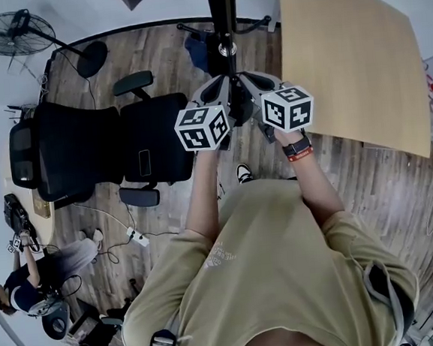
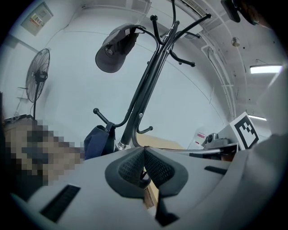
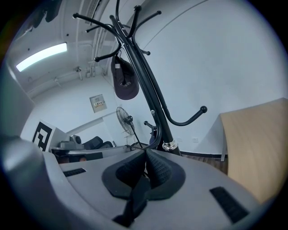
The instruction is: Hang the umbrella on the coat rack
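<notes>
The black coat rack [image 1: 224, 25] stands straight ahead, and both grippers are raised close to its pole. In the right gripper view the rack [image 3: 148, 90] rises just beyond my right gripper [image 3: 146, 152], which is shut on a black umbrella strap [image 3: 137, 197] that hangs down between the pads. My left gripper [image 2: 144, 150] is also shut, with a dark piece of strap [image 2: 143, 177] pinched low between its pads. In the head view the left gripper [image 1: 220, 85] and right gripper [image 1: 250, 81] sit side by side at the pole. The umbrella's body is hidden.
A dark cap [image 2: 114, 51] hangs on an upper hook and a blue bag [image 2: 96, 139] on a lower hook. A wooden table [image 1: 357, 58] stands to the right, black office chairs [image 1: 101, 145] and a floor fan [image 1: 16, 31] to the left. A person [image 1: 29, 275] sits low at the left.
</notes>
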